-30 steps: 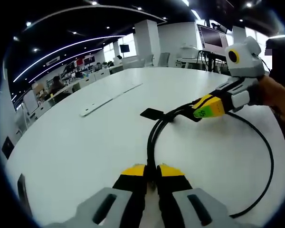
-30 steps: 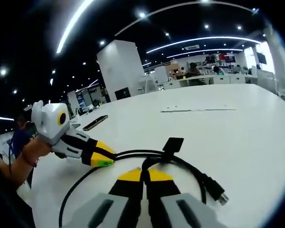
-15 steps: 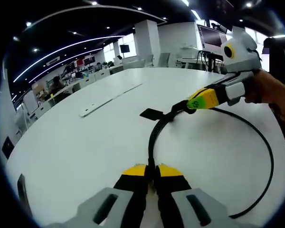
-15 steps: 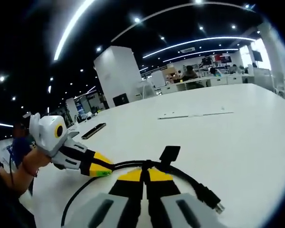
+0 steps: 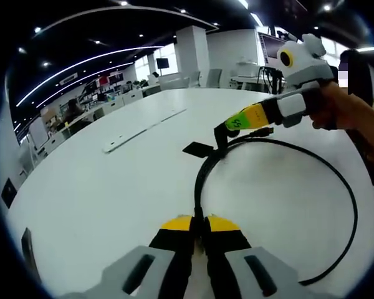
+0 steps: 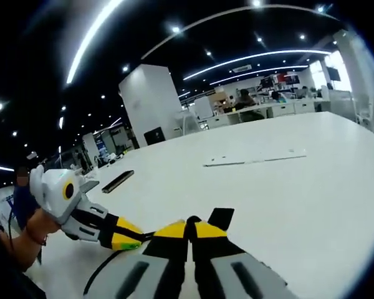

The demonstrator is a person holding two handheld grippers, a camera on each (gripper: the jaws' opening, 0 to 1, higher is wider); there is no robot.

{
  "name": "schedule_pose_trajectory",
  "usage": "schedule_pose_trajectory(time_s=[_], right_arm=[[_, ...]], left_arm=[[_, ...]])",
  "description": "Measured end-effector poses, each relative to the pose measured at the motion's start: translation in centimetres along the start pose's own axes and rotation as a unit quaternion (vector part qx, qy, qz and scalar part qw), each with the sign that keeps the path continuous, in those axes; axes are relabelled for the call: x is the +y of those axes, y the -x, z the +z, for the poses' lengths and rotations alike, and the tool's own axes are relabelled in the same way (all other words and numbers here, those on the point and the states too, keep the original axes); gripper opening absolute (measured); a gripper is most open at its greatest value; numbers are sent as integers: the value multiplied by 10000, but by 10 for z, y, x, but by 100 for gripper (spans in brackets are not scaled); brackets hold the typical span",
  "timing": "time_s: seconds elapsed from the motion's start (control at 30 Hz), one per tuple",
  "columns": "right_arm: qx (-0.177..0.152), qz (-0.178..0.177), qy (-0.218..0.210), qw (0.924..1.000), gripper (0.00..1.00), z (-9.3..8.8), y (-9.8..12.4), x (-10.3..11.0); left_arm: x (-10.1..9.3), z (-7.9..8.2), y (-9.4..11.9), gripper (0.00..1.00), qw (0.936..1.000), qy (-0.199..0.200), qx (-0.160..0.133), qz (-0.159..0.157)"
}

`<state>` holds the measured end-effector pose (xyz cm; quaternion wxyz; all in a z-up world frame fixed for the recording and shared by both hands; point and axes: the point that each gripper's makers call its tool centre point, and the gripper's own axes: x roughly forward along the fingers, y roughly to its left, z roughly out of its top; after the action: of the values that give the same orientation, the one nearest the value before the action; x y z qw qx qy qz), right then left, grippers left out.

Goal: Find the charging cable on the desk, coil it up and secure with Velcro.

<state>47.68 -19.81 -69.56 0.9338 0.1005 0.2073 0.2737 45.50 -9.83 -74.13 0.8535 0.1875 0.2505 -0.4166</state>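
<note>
**Black cable looped on a smooth white desk**

Your left gripper (image 5: 198, 223), at bottom centre, pinches the rubbery black cable (image 5: 352, 205). It arcs right in a wide loop. At upper right, your right gripper (image 5: 223, 129) clamps it beside a flat Velcro tab (image 5: 197, 149).

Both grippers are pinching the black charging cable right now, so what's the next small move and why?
Probably bring the right gripper back toward the left gripper to close the loop. The black charging cable arcs wide over the white table, and the flat black Velcro tab lies unwrapped beside it, so the coil looks too loose to strap.
</note>
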Motion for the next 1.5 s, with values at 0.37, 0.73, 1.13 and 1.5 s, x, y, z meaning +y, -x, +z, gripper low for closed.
schedule_pose_trajectory(time_s=[0.37,0.73,1.13,1.5], right_arm=[[29,-53,-9,10000,5,4,-4,-8],[28,-49,-71,10000,5,8,-8,-12],[9,-75,-123,9999,5,11,-14,-16],[46,-85,-65,9999,5,17,-23,-19]], left_arm=[[0,0,-1,7,10000,-7,21,-15],[0,0,-1,7,10000,-26,34,-3],[1,0,0,7,10000,-50,44,1],[2,0,0,7,10000,-69,57,16]])
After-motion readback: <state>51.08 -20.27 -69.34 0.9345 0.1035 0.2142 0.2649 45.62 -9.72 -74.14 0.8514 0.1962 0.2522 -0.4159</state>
